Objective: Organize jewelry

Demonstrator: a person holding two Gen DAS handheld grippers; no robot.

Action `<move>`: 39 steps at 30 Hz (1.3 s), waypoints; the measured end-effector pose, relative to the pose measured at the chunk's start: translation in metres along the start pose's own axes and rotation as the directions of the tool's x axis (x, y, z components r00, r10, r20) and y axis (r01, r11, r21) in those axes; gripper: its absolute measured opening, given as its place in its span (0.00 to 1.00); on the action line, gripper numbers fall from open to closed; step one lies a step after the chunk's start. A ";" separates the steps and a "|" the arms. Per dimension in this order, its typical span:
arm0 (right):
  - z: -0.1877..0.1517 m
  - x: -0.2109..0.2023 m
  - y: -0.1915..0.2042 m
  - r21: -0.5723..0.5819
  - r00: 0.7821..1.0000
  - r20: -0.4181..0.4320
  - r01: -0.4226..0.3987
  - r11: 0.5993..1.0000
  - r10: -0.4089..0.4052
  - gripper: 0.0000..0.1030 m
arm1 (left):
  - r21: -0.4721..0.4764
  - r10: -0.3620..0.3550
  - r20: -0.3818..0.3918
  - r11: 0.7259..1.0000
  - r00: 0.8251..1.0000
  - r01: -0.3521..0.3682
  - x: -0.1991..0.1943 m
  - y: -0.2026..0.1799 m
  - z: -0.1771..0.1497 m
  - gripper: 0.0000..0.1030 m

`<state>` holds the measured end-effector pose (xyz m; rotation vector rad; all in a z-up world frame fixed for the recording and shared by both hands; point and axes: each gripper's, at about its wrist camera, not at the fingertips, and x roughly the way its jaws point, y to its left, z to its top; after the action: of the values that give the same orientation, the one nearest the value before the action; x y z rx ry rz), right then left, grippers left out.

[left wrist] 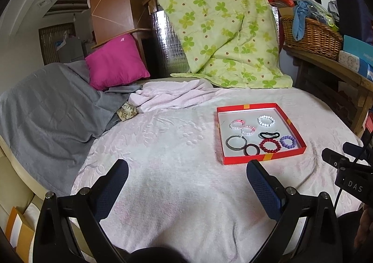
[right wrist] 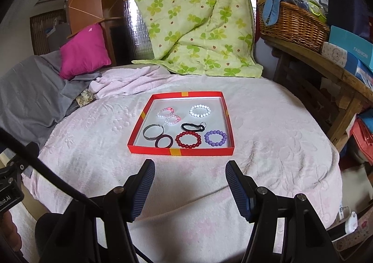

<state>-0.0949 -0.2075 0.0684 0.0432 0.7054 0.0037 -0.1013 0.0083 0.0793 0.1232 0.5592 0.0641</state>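
A shallow red tray (right wrist: 202,152) lies on the pale pink blanket (right wrist: 186,193) and shows in the left wrist view too (left wrist: 242,159). In it lie several bracelets: a white bead one (right wrist: 199,110), two pink ones (right wrist: 168,115), a grey bangle (right wrist: 152,131), a dark ring (right wrist: 164,141), a black clip (right wrist: 192,126), a red bead one (right wrist: 188,139) and a purple bead one (right wrist: 215,138). My right gripper (right wrist: 190,169) is open and empty, just in front of the tray. My left gripper (left wrist: 187,169) is open and empty, left of the tray's near corner.
A grey blanket (left wrist: 46,111) and a magenta cushion (left wrist: 115,62) lie at the left. A green clover quilt (left wrist: 221,29) hangs behind the bed. A wooden shelf at the right holds a wicker basket (right wrist: 293,22) and boxes (right wrist: 349,50).
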 end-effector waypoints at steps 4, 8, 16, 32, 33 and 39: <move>0.002 0.007 0.004 -0.005 1.000 -0.008 -0.003 1.000 0.003 0.65 | -0.006 0.007 -0.002 1.000 1.000 -0.007 0.005 0.002 0.002 0.98; 0.005 0.013 0.008 -0.018 1.000 -0.014 -0.005 1.000 0.005 0.65 | -0.012 0.008 -0.008 1.000 1.000 -0.008 0.010 0.004 0.004 0.98; 0.007 0.029 0.009 -0.016 0.999 -0.030 -0.011 1.000 0.011 0.65 | -0.014 0.010 -0.018 1.000 1.000 -0.010 0.018 0.001 0.007 0.98; 0.014 0.057 0.007 -0.023 0.998 -0.062 -0.032 0.999 0.031 0.65 | -0.008 0.017 -0.050 1.000 0.999 -0.017 0.036 -0.006 0.012 0.98; 0.014 0.057 0.008 -0.024 0.998 -0.060 -0.033 0.999 0.032 0.65 | -0.007 0.017 -0.049 1.000 0.999 -0.017 0.036 -0.006 0.012 0.98; 0.015 0.056 0.011 -0.029 0.998 -0.058 -0.028 0.999 0.026 0.65 | -0.013 0.003 -0.041 1.000 0.999 -0.004 0.035 -0.004 0.012 0.98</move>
<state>-0.0421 -0.1965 0.0440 0.0237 0.7620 0.0413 -0.0653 0.0065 0.0705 0.1105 0.5991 0.0739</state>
